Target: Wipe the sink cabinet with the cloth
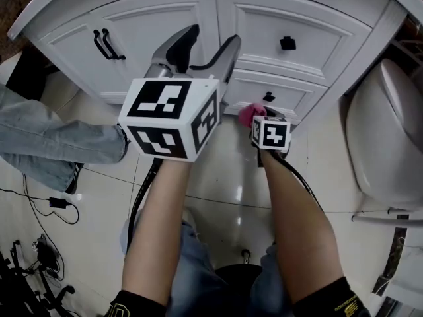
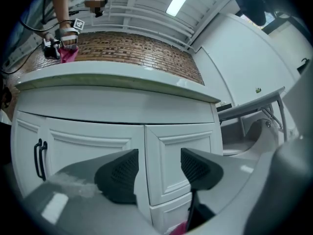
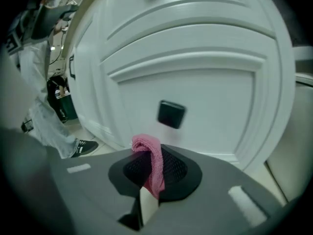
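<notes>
Far left, a person's jeans leg (image 1: pixel 46 140) stands on the tiled floor (image 1: pixel 218 177), beside the white sink cabinet (image 1: pixel 152 12). Two black bar handles (image 1: pixel 109 45) sit on its left door. The left gripper (image 1: pixel 211 41) is raised in front of the cabinet doors, near the seam between them. Its fingers (image 2: pixel 120 173) are apart with nothing between them, clear of the cabinet. To the right and lower, the right gripper (image 3: pixel 155 168) is at the lower drawer (image 1: pixel 297 92). Its fingers (image 3: pixel 181 173) are clamped on the pink cloth (image 3: pixel 152 163), which sticks up past the tips in a folded bunch. The cloth is just below the drawer's square black knob (image 3: pixel 171 114), close to the drawer front; contact cannot be told. The upper drawer has a second black knob (image 1: pixel 287 43). Far right, a white toilet (image 1: pixel 383 137) stands beside the cabinet.
</notes>
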Tool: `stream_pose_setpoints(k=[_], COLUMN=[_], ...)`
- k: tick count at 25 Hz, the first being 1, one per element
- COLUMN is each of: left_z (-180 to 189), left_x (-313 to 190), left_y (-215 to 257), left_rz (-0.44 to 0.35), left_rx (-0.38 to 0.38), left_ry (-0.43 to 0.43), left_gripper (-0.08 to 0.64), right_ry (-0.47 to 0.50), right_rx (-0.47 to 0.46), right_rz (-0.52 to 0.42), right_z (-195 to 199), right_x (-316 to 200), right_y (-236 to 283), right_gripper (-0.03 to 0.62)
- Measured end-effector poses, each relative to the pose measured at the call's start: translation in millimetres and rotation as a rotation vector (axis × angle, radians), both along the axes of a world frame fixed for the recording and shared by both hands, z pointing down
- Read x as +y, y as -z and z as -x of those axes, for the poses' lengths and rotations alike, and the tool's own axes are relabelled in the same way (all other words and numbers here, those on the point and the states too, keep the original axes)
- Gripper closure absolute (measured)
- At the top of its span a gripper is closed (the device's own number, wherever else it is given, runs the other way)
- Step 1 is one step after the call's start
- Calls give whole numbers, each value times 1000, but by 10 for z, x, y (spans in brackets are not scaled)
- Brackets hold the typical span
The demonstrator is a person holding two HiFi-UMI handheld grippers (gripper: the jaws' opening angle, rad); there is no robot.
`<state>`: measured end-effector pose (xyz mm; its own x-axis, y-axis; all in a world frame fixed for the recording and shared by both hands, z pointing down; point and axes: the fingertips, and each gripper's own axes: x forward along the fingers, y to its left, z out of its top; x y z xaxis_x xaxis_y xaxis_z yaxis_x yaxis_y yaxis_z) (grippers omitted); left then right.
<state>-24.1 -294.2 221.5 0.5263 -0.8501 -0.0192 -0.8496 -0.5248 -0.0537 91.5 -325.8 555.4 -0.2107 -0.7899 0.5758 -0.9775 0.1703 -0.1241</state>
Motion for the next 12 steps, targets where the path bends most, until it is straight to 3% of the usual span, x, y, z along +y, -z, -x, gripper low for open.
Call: stream_pose_setpoints(k=[3,6,9,12], left_z=[91,203,302,367], left_x=[3,-6,-11,-4], left_y=[-24,-6,6,34], left_rz=[2,-1,-3,-9], left_rx=[-20,-23,-37,-41], left_ry=[12,30,39,44], left_gripper=[289,290,290,290], right_ry=[147,231,186,56], right_rx=[32,120,176,196], right_rz=[20,-39,-18,38], right_z=[613,963,917,540], right_x=[-21,-131,-183,-182], right_y=[-115,-68,-154,-216], right_gripper=[566,566,566,566])
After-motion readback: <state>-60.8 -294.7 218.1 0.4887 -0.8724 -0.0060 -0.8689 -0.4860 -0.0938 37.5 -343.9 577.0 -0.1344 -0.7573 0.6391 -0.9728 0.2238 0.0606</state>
